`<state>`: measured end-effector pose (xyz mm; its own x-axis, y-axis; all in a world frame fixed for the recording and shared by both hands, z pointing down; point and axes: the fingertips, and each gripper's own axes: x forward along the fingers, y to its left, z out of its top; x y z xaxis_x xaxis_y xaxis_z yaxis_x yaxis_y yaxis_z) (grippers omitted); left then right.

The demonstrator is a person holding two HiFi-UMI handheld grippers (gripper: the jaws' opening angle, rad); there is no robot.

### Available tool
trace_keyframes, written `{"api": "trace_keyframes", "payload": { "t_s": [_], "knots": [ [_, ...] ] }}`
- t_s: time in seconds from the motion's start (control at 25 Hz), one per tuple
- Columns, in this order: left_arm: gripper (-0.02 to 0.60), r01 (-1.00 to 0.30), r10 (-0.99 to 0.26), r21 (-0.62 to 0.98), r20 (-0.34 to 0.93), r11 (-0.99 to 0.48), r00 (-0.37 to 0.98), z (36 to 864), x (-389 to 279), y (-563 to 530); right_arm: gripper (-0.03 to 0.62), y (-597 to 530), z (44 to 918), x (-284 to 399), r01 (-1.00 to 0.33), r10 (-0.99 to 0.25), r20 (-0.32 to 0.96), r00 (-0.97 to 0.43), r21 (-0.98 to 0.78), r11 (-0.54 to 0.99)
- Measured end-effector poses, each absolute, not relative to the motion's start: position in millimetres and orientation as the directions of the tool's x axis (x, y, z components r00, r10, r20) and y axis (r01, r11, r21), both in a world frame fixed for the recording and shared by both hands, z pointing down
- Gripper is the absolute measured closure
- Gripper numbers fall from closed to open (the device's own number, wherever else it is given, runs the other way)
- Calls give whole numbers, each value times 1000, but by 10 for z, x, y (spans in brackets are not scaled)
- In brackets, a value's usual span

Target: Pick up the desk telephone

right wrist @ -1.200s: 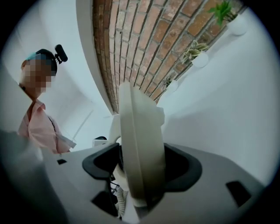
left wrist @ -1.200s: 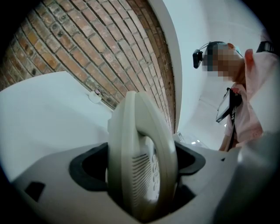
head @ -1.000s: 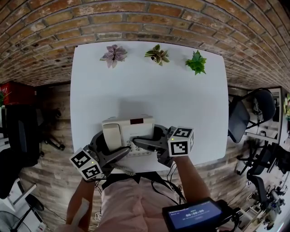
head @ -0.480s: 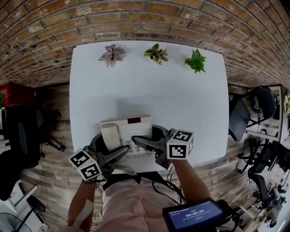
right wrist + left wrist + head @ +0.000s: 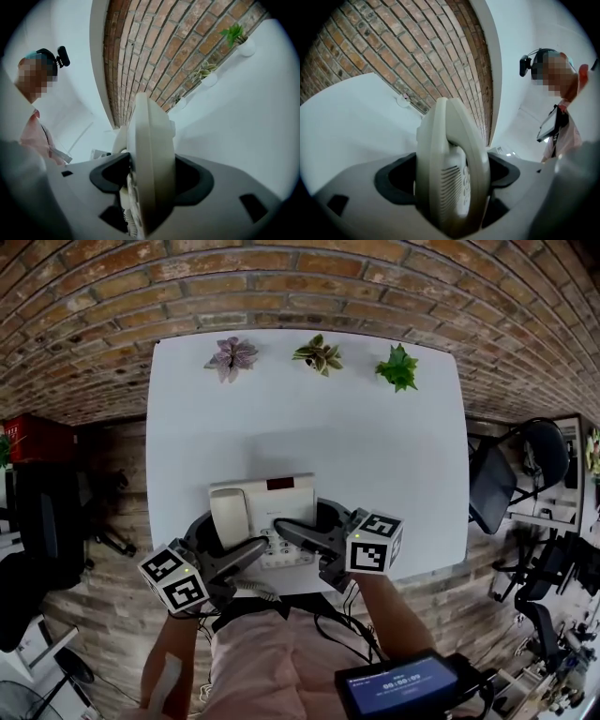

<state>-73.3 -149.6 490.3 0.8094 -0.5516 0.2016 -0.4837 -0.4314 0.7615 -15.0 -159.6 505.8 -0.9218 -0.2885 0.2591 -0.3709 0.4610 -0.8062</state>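
The cream desk telephone (image 5: 267,507) sits near the front edge of the white table (image 5: 309,427), with its handset on the left side. My left gripper (image 5: 234,554) is clamped on the phone's left part, and in the left gripper view the handset end (image 5: 452,173) fills the gap between the jaws. My right gripper (image 5: 300,538) grips the phone's right side. In the right gripper view the phone body (image 5: 150,154) stands edge-on between the two pads, which press on it. The coiled cord hangs at the table's front edge.
Three small potted plants (image 5: 319,352) line the table's far edge. A brick surface surrounds the table. Office chairs (image 5: 506,474) stand to the right, and a red crate (image 5: 33,432) and a dark chair stand to the left.
Both grippers stay at the telephone's two sides. Only the head view has shifted slightly.
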Motion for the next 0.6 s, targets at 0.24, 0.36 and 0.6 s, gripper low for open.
{"api": "trace_keyframes", "payload": {
  "t_s": [0.24,0.36,0.6],
  "knots": [
    [130,-493,-538,734,207,-467,817,4632,-693,-1497,309,-1594,4778,-116,-363,-318,224,-921,-792,492],
    [130,-497,-525,715,213,-491,824,4463,-658,-1486,309,-1579,4608,-86,-356,-335,201,-920,-784,509],
    [130,-500,-497,684,226,-532,838,4123,-555,-1402,310,-1494,4257,6,-355,-353,178,-919,-766,537]
  ]
}}
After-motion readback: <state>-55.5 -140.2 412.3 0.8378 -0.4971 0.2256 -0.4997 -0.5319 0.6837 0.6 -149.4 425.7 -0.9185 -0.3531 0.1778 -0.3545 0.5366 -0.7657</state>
